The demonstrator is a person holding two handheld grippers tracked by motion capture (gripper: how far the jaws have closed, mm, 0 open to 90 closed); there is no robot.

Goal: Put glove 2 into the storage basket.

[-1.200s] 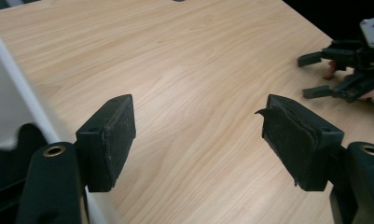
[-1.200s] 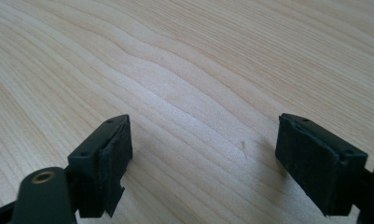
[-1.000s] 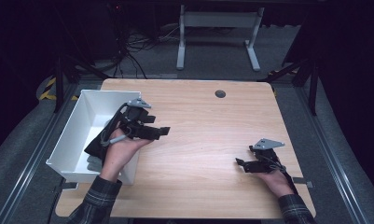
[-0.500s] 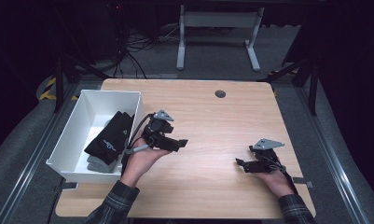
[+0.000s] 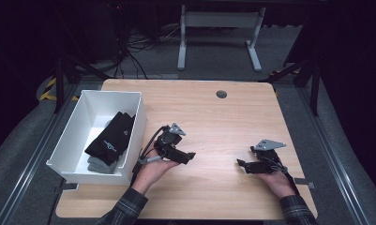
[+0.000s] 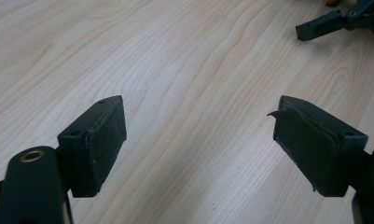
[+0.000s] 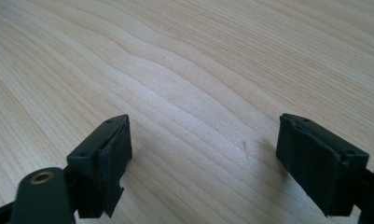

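A white bin (image 5: 73,140) stands at the table's left edge with a black sock (image 5: 111,138) lying on a grey one (image 5: 99,165) inside it. My left gripper (image 5: 188,157) hovers over bare wood just right of the bin, open with nothing between its jaws. In the left gripper view its pads (image 6: 105,140) are wide apart over wood grain, and the right gripper's jaw tips (image 6: 322,25) show at the top right. My right gripper (image 5: 242,165) rests low near the table's right front, open and empty; its pads (image 7: 107,158) spread over bare wood.
The wooden table (image 5: 214,117) has a round cable grommet (image 5: 221,94) near its far edge. A metal desk frame (image 5: 218,28) stands on the floor beyond. Dark floor rails run along both sides of the table.
My left gripper has left the bin, moving right and toward the front over the open table. The black sock now lies in the bin. The right gripper has stayed still.
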